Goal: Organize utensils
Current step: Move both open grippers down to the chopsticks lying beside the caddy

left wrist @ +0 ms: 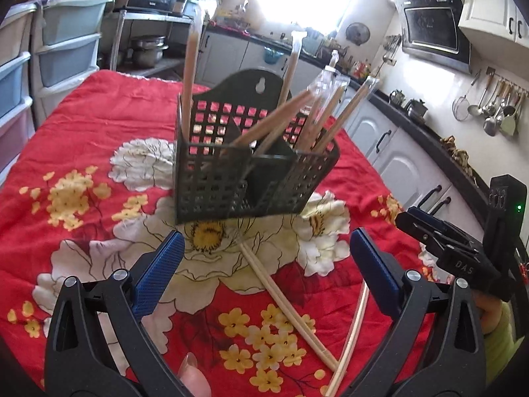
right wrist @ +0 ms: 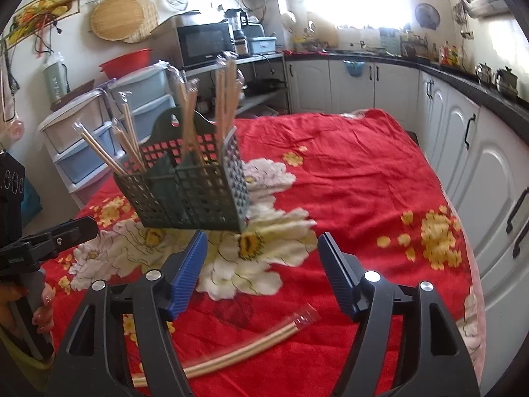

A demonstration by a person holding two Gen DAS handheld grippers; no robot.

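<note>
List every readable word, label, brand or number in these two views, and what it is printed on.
"DAS": raised letters on the black body of the right gripper, seen from the left wrist view.
Microwave: small brand mark under its door, too blurred to read.
Range hood: red sticker at its top, too small to read.
Left gripper: marking on its body and digits on the black box above it, too blurred to read.

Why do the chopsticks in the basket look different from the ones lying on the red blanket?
The wooden chopsticks in the dark green plastic basket stand up and lean outward; the wooden chopsticks on the red flowered cloth lie flat.
Those in the basket are already put away, while the flat ones wait in front of the basket, below the open left tool.
Both kinds are long, thin and pale wood, and several wear clear wrappers.
</note>
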